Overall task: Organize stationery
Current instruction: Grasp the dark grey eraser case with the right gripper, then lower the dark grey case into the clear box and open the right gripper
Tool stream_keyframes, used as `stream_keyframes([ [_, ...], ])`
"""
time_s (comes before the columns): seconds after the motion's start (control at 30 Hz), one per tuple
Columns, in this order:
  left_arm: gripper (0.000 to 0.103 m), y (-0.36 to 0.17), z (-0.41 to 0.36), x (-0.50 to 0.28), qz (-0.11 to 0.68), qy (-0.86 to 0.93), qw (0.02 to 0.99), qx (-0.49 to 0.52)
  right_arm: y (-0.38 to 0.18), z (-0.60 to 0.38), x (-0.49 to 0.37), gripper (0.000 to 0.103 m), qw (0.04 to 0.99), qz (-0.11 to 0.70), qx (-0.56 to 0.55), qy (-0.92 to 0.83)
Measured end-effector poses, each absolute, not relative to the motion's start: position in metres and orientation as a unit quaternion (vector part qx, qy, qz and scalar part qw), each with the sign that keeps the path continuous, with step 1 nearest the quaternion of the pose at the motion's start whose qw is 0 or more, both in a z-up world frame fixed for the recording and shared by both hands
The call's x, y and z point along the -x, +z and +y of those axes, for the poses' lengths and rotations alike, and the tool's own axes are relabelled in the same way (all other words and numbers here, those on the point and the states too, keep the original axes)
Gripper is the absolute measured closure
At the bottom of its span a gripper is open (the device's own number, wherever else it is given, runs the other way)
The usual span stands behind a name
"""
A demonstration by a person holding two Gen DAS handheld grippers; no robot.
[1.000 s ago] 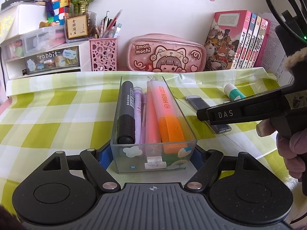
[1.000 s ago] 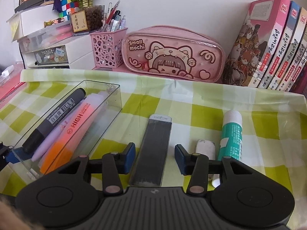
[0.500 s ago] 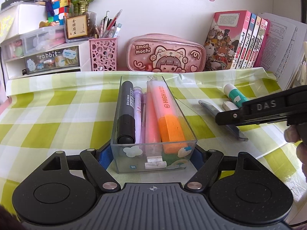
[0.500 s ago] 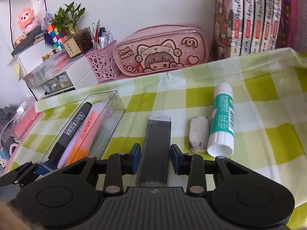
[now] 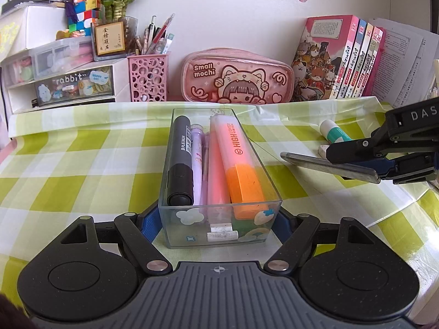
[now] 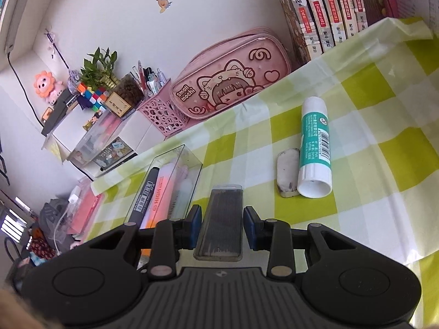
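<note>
The right gripper, clamped on the lead case, has lifted it clear of the cloth toward the tray at its 10 o'clock, which the left gripper grips steady for the drop.

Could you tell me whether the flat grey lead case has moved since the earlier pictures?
Yes. The lead case, gripped by the right gripper, has lifted off the tablecloth and shifted right, away from the clear tray.
</note>
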State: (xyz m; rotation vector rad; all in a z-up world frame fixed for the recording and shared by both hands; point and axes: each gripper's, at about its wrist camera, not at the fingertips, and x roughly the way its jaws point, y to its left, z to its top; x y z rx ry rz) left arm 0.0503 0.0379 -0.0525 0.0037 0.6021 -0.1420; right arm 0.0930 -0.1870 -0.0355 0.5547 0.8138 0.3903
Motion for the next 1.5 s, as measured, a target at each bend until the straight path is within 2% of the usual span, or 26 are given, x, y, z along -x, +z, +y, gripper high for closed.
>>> stream_keyframes([
  [0.1, 0.027, -0.053, 0.038, -0.050, 0.296, -0.070, 0.953, -0.002, -0.036, -0.189, -0.097, 0.052, 0.850, 0.392, -0.293, 0.192],
  [0.13, 0.027, -0.053, 0.038, -0.050, 0.296, -0.070, 0.953, -0.002, -0.035, -0.189, -0.098, 0.056, 0.847, 0.392, -0.303, 0.194],
  [0.17, 0.027, -0.053, 0.038, -0.050, 0.296, -0.070, 0.953, -0.002, -0.034, -0.189, -0.100, 0.077, 0.842, 0.393, -0.310, 0.199],
  [0.27, 0.027, -0.053, 0.038, -0.050, 0.296, -0.070, 0.953, -0.002, -0.031, -0.188, -0.105, 0.077, 0.834, 0.393, -0.328, 0.208],
  [0.43, 0.026, -0.053, 0.038, -0.050, 0.296, -0.070, 0.953, -0.002, -0.033, -0.175, -0.107, 0.076, 0.851, 0.405, -0.279, 0.186],
  [0.5, 0.026, -0.053, 0.037, -0.050, 0.296, -0.070, 0.953, -0.002, -0.041, -0.171, -0.111, 0.073, 0.842, 0.426, -0.275, 0.187],
  [0.57, 0.026, -0.053, 0.038, -0.050, 0.296, -0.070, 0.953, -0.002, -0.050, -0.167, -0.114, 0.061, 0.829, 0.445, -0.283, 0.186],
  [0.67, 0.026, -0.053, 0.037, -0.050, 0.296, -0.070, 0.953, -0.002, -0.056, -0.165, -0.117, 0.055, 0.819, 0.446, -0.302, 0.199],
  [0.87, 0.026, -0.053, 0.036, -0.049, 0.296, -0.070, 0.953, -0.002, -0.058, -0.158, -0.122, 0.052, 0.802, 0.453, -0.321, 0.218],
  [1.03, 0.026, -0.053, 0.036, -0.049, 0.296, -0.070, 0.953, -0.001, -0.061, -0.168, -0.123, 0.052, 0.783, 0.449, -0.364, 0.230],
  [1.17, 0.026, -0.053, 0.035, -0.048, 0.296, -0.070, 0.953, -0.002, -0.062, -0.171, -0.125, 0.059, 0.758, 0.447, -0.399, 0.259],
  [1.3, 0.026, -0.053, 0.035, -0.048, 0.296, -0.070, 0.952, -0.002, -0.065, -0.157, -0.126, 0.061, 0.765, 0.463, -0.371, 0.250],
  [1.5, 0.026, -0.053, 0.035, -0.048, 0.296, -0.070, 0.953, -0.001, -0.069, -0.152, -0.127, 0.071, 0.777, 0.466, -0.350, 0.237],
])
